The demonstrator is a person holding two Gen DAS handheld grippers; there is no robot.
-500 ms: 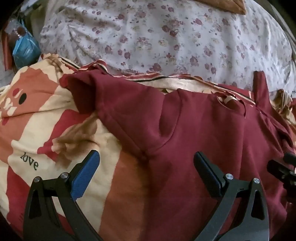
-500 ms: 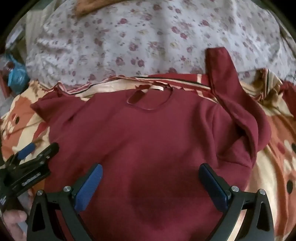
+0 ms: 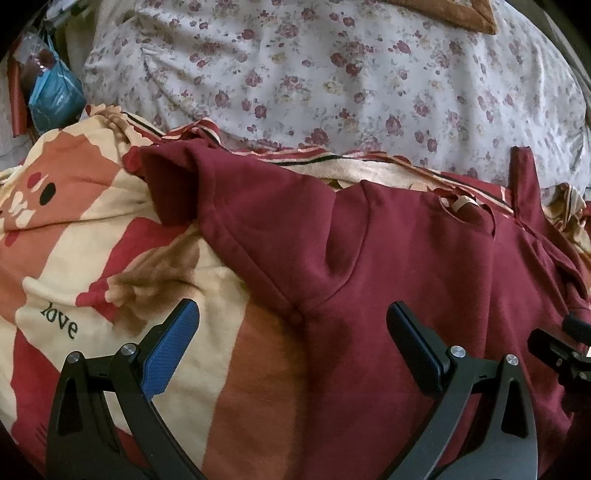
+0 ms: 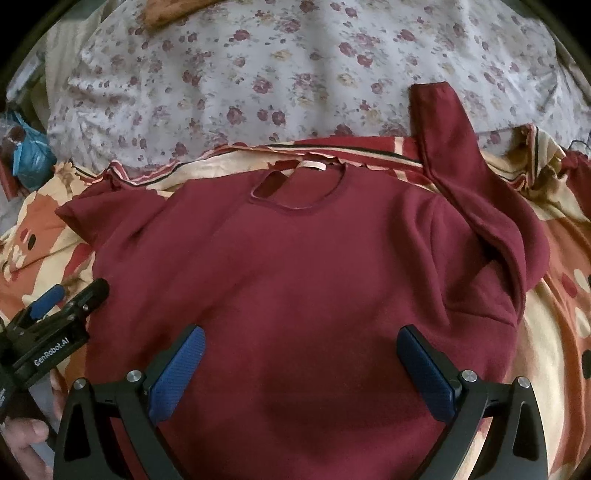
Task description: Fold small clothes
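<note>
Both units idle over the bed. Left hand-held gripper [image 3: 291, 339]: fingers spread wide, nothing between them; the left blue pad [image 3: 168, 354] sits over the cartoon-print blanket [image 3: 74, 258], the right one over the garment's side, with the armpit seam just ahead between them. Right hand-held gripper [image 4: 301, 363]: fingers also spread wide, holding nothing, both pads above the lower chest of the maroon sweatshirt [image 4: 295, 277]. The sweatshirt lies front-up on the blanket, directly ahead of the right hand-held gripper, its neckline [image 4: 299, 188] at the far end with a pale label showing inside. Its sleeve on the right [image 4: 476, 192] is bent: it humps up beside the body, then runs forward, and the cuff lands on the floral quilt [image 4: 295, 74] beyond. The other sleeve [image 3: 207, 184] points ahead-left of the left hand-held gripper, lying crumpled on the blanket with its cuff end near the quilt edge. The blanket has "love" printed on it, just ahead-left of the left pad. A blue plastic bag [image 3: 55, 96] sits far left, off the bed edge. A brown cushion corner [image 3: 461, 14] is at the far top.
</note>
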